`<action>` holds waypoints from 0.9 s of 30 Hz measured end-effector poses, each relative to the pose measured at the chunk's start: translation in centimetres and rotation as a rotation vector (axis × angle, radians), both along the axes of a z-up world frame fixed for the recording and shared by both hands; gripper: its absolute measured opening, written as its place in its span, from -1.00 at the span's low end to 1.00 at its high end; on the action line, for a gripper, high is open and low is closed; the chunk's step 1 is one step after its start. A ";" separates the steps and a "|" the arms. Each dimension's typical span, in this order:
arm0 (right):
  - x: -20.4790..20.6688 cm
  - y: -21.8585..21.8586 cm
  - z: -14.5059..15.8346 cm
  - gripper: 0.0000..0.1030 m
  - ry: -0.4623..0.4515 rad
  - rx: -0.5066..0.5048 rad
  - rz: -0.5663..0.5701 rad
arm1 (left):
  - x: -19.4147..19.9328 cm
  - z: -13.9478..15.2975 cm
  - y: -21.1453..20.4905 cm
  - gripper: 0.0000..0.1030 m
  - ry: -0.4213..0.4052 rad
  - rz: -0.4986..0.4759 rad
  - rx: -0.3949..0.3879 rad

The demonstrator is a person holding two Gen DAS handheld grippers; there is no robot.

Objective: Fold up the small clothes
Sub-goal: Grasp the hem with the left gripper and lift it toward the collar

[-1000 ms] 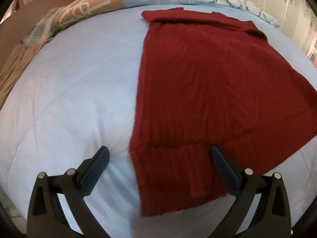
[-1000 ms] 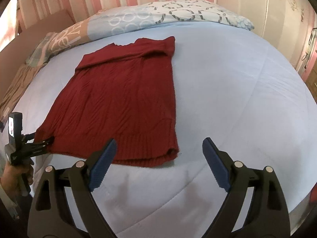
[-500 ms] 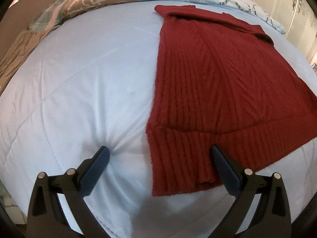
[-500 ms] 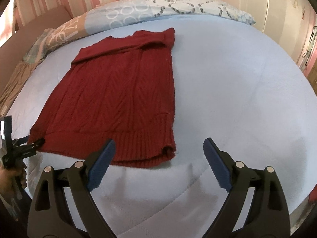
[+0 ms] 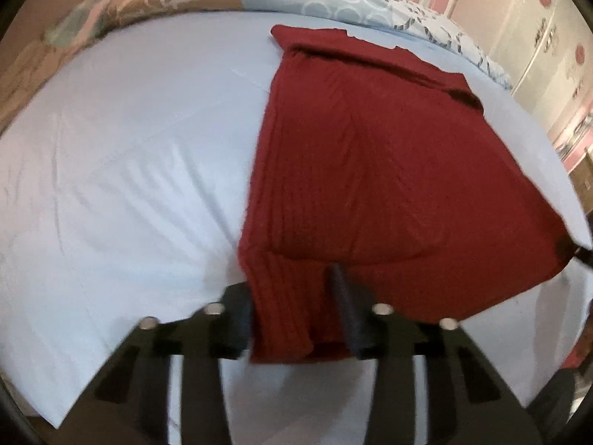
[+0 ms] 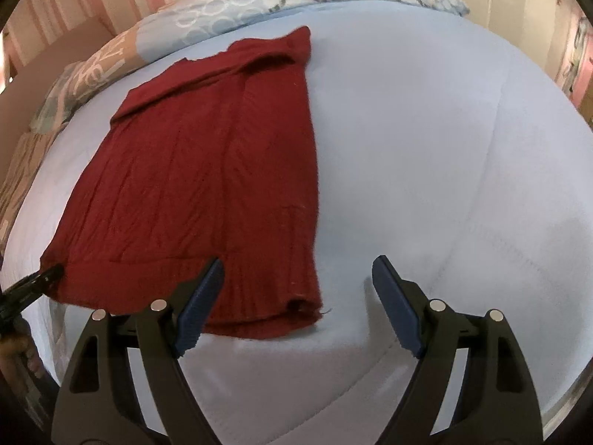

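Red knit garment [image 6: 207, 185] lies flat on the bed [image 6: 426, 155], no cross-fold made; left gripper [image 5: 292, 304] jaws clamp its near left hem corner; right gripper [image 6: 296, 296] jaws gape wide beside near right corner.

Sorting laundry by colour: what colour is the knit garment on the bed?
Dark red sweater, clearest in the right wrist view.

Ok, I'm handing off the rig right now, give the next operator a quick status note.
Left gripper: fingers closed in on the near left hem corner of the red sweater, apparently gripping it.
Right gripper: open, empty, over the near right hem corner, one finger above the fabric.
Sweater lies flat on the light blue bedspread, neck end far, toward the pillows.
Done: left corner taken. Left: take the right corner, fold the hem toward the neck.
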State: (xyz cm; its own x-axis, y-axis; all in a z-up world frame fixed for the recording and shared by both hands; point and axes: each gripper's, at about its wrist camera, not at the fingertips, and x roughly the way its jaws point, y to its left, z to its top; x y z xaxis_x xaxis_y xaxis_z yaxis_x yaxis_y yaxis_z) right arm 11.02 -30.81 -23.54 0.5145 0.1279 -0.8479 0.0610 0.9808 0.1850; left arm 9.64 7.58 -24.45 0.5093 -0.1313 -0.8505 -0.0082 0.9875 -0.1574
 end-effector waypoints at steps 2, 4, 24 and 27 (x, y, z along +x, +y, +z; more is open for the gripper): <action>0.0 0.0 -0.6 0.58 0.014 0.007 0.002 | 0.0 0.2 -0.4 -0.46 0.002 0.003 -0.017; 0.2 0.3 -1.2 0.51 0.027 0.016 0.009 | 0.0 0.2 -0.9 -0.64 0.010 -0.014 -0.030; -1.8 0.9 0.8 -0.87 -0.031 0.059 0.078 | -1.1 2.0 -1.0 -0.84 -0.003 -0.037 0.031; -2.4 1.4 1.9 -0.87 -0.055 0.045 0.098 | -1.9 3.0 -0.9 -0.84 -0.029 -0.038 0.051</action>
State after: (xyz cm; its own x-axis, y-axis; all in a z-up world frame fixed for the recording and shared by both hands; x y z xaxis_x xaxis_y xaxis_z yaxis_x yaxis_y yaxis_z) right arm 8.59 -29.39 -21.59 0.5428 0.2173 -0.8113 -0.0465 0.9723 0.2293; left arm 7.77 6.71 -21.50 0.5295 -0.1081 -0.8414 0.0338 0.9938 -0.1064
